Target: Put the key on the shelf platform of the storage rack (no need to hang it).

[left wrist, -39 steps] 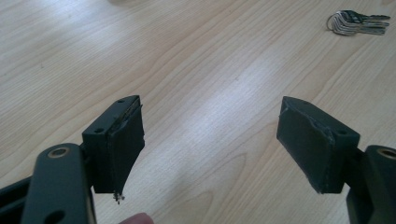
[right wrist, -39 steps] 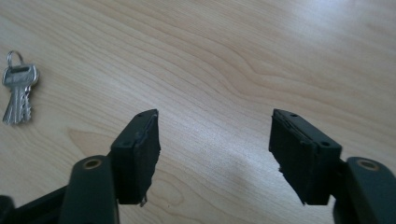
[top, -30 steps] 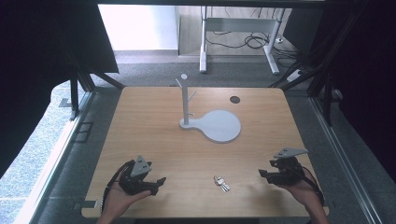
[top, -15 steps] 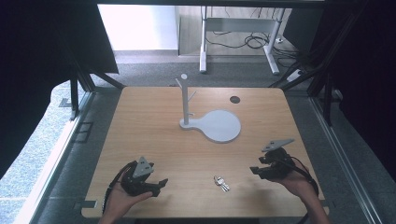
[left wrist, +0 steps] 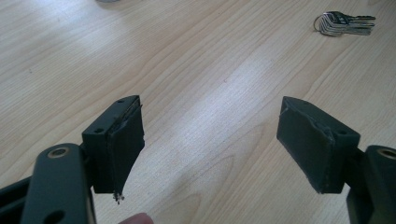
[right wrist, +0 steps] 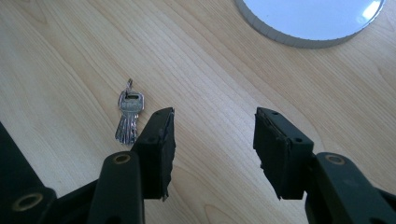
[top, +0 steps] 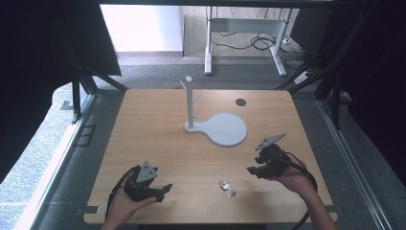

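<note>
Wooden bench: pale grain top; the person's hands come in from its near edge.
Keys: small silver bunch on a ring, lying flat on the bench near the front edge, between the two hands and closer to the right one.
Right tongs: jaws have just been closing and now stand partly apart, nothing between them, only bare wood; the keys lie just beside the left jaw in the right gripper view.
Left tongs: jaws wide apart, holding nothing; the keys lie well off.
Stand: grey round plate with an upright pegged post, at mid-bench, well apart from the keys.
</note>
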`<state>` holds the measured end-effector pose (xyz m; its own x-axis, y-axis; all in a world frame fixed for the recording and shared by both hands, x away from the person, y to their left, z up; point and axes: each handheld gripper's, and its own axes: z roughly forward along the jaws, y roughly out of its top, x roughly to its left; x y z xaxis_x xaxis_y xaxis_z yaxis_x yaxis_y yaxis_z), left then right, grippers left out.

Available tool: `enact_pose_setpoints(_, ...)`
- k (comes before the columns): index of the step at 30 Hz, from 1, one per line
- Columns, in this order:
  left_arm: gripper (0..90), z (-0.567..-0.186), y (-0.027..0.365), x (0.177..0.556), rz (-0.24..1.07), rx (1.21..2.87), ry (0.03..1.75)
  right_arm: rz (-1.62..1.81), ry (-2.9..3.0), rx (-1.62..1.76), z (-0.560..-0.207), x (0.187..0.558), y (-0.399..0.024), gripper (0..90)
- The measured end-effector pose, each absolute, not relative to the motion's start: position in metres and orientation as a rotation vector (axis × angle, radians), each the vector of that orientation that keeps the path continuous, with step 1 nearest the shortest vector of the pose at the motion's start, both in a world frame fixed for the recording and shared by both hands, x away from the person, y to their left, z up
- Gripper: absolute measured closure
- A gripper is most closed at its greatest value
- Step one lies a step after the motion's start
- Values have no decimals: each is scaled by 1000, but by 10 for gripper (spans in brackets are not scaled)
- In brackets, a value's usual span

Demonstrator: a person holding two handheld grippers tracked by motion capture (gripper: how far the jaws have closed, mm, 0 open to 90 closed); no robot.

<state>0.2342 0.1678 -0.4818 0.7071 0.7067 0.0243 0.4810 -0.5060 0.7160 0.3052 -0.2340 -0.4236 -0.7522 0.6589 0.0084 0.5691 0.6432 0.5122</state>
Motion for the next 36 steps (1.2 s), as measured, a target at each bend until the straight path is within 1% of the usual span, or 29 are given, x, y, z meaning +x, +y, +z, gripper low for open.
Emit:
enact_pose_setpoints(11,232,-481,169,234,394,2191,906,662,2742,1002,-418,316,-212,506)
enact_pose_setpoints(19,232,-481,167,233,386,2198,894,594,2807,980,-426,323,-187,516)
enact_pose_setpoints(36,232,-483,166,233,383,2207,890,520,2895,945,-438,326,-158,541)
